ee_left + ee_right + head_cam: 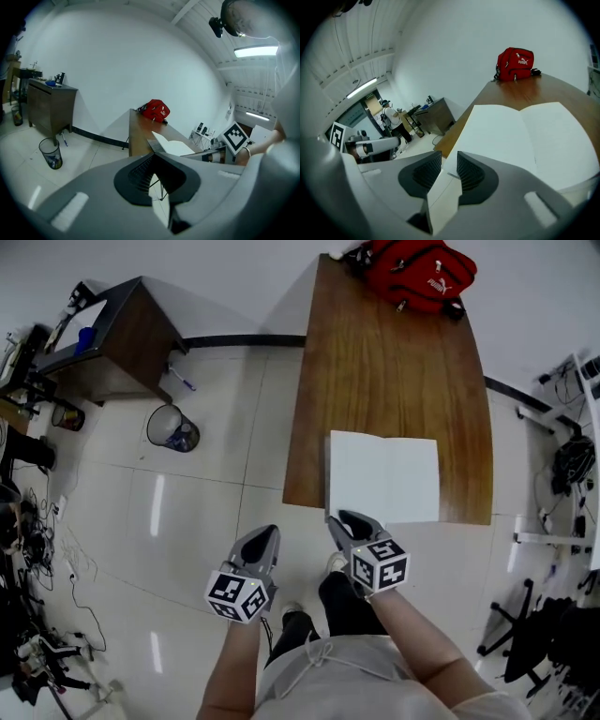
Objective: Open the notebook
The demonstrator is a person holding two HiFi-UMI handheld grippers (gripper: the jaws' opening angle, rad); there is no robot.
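Observation:
The notebook (384,476) lies open and flat on the near end of the wooden table (394,371), both white pages blank. My right gripper (349,518) sits at the notebook's near left corner, jaws open with a narrow gap. In the right gripper view the pages (525,136) spread just beyond the right gripper (449,157), and the pads do not press on anything. My left gripper (265,532) hangs over the floor, left of the table's near corner, with its jaws shut and empty. The left gripper view shows the left gripper (152,157) with the notebook (176,146) ahead to its right.
A red bag (417,273) lies at the table's far end. On the tiled floor to the left stand a mesh waste bin (171,427) and a dark cabinet (122,334). Chairs and cables (525,634) crowd the right side. The person's legs are below the grippers.

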